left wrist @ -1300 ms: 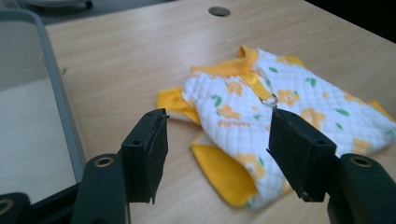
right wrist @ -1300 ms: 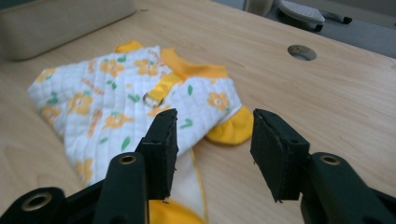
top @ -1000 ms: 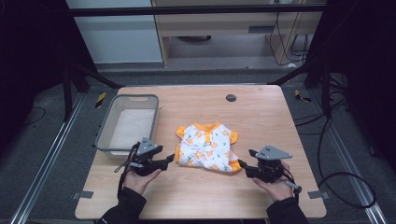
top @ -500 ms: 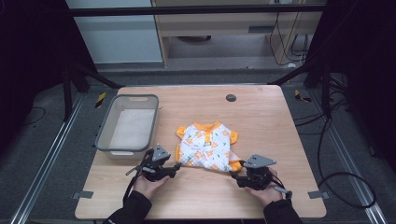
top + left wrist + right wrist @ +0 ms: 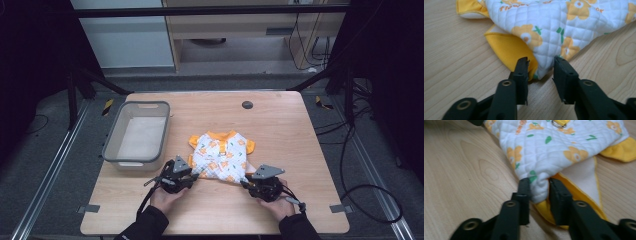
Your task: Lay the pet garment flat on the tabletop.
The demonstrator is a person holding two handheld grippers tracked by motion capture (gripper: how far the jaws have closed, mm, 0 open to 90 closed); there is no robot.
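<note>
At the left of the light wooden table (image 5: 300, 130) stands a grey rectangular plastic bin (image 5: 113, 141) with a pale lining, its long side running away from the person. Just beside its near right corner, the left claw (image 5: 191, 174) sits low over the wood, held in the person's left hand (image 5: 165, 196). In the left gripper view its two black jaws straddle the near left corner of a small quilted white garment with orange flowers and yellow trim (image 5: 554, 27); the fabric (a white quilted tip over a yellow flap) lies between the jaws, the left jaw against the yellow flap, with a narrow gap at the right jaw, so this claw is parted around the cloth rather than pinching it.

The garment (image 5: 222, 156) lies flat near the middle of the table, collar toward the far side, hem toward the person, well apart from a small dark round disc (image 5: 247, 105) set in the wood farther back.

At the hem's right corner, the right claw (image 5: 246, 183) rests in the person's right hand (image 5: 276, 204), a grey three-cornered plate on top. In the right gripper view its jaws are clenched on a bunched white corner of the garment (image 5: 564, 142), yellow trim showing beneath.
</note>
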